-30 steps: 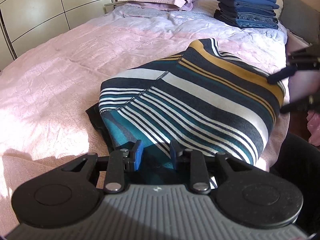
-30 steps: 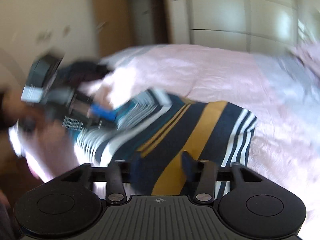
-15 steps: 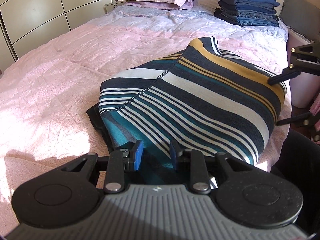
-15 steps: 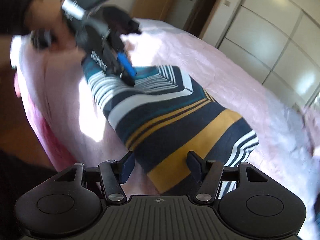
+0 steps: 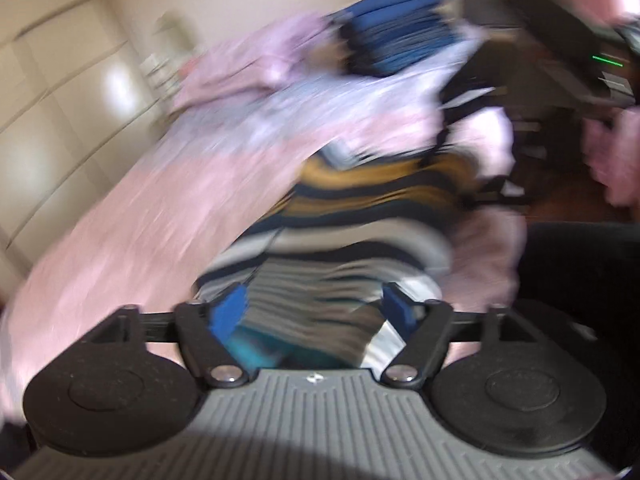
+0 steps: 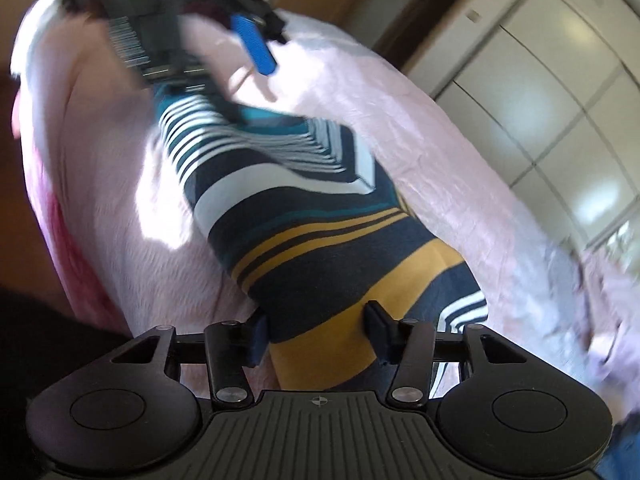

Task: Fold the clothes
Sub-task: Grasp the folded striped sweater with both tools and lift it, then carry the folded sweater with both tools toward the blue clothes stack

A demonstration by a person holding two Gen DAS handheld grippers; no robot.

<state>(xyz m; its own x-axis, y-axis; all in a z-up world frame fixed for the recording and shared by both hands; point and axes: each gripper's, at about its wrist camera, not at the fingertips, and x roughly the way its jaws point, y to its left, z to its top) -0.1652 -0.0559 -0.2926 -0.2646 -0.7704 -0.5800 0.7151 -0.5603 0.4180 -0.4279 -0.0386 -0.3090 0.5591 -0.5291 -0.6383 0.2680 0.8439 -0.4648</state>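
A: Left wrist view, item one?
B: Left tool: its two blue-padded fingers stand spread wide, nothing between them. The whole picture is smeared by motion.

A: Item two?
B: Striped garment, folded, in navy, white, teal and mustard bands. It lies on the pink bedspread near the bed's right edge, with its fine-striped end just beyond the left tool's fingertips. Whether the pads touch the cloth cannot be told through the blur.

A: Further back?
B: A stack of blue folded clothes at the head of the bed, beside lilac pillows. Cream wardrobe doors at the left. A dark device at the upper right is too blurred to name.

A: Right wrist view, item one?
B: Right tool: fingers parted, one on either side of the mustard-banded end of the striped garment. The cloth lies in the gap, but the pads are not pressed onto it.

A: Item two?
B: The garment runs away from the camera along the pink bedspread, close to the bed's edge, its narrow-striped end farthest away.

A: And there?
B: The left tool hangs over that far end, one blue pad in plain sight, fingers apart. Pale wardrobe doors stand at the right.
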